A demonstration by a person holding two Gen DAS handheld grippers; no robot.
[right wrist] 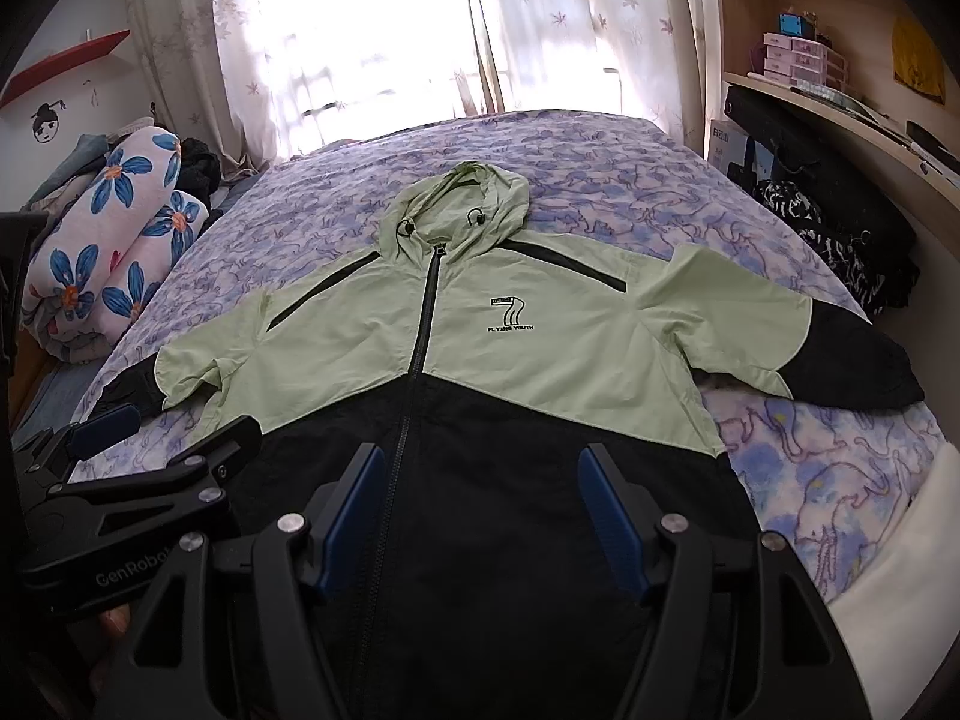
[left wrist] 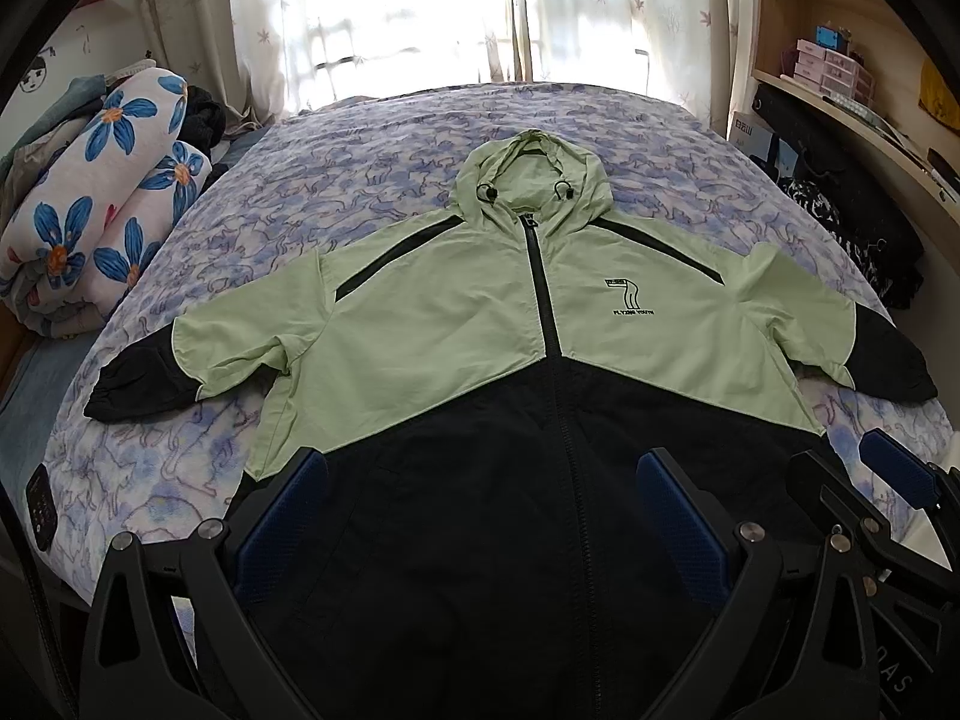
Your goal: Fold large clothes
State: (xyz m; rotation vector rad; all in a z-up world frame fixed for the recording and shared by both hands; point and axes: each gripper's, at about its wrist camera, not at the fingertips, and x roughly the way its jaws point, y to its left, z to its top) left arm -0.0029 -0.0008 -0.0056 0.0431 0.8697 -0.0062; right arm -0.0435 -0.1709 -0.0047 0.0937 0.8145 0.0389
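Observation:
A light green and black hooded jacket (left wrist: pixel 480 324) lies flat, front up and zipped, on the bed, hood toward the window and both sleeves spread out; it also shows in the right wrist view (right wrist: pixel 540 354). My left gripper (left wrist: pixel 480 510) is open, held over the jacket's black lower half, holding nothing. My right gripper (right wrist: pixel 480 510) is open, over the black hem just right of the zipper, holding nothing. Each gripper shows in the other's view: the right gripper (left wrist: pixel 852 480) at the right, the left gripper (right wrist: pixel 174 426) at the left.
The bed (left wrist: pixel 360 138) has a purple patterned cover. A rolled flower-print quilt (left wrist: pixel 108 210) lies at its left edge. A wooden shelf and desk (left wrist: pixel 840 60) with boxes stand on the right, with dark bags (left wrist: pixel 852 228) beside the bed. Curtains (left wrist: pixel 420 12) hang behind.

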